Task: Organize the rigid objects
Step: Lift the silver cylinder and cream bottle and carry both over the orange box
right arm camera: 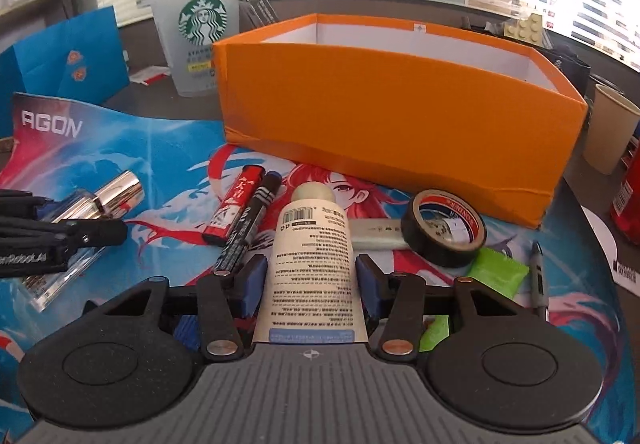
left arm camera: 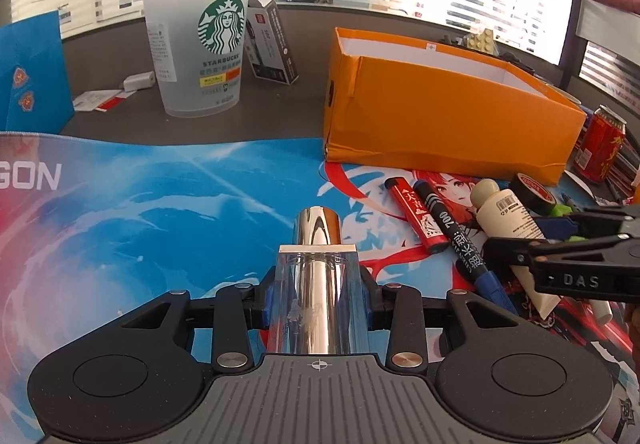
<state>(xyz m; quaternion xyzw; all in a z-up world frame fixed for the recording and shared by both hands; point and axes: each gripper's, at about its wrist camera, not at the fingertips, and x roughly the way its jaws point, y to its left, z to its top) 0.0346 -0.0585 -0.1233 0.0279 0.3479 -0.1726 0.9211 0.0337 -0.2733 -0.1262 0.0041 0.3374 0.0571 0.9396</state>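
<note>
Only my right view shows a paper cup [right arm camera: 610, 127]; my left claw [left arm camera: 318, 298] pinches a clear bottle [left arm camera: 318, 308], my right claw [right arm camera: 310, 280] a cream tube [right arm camera: 312, 264].

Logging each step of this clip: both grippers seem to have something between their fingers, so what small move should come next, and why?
Probably lift the cream tube toward the open orange box. The right gripper is closed on it, the box stands just behind, and the left gripper already holds the shiny bottle.
</note>
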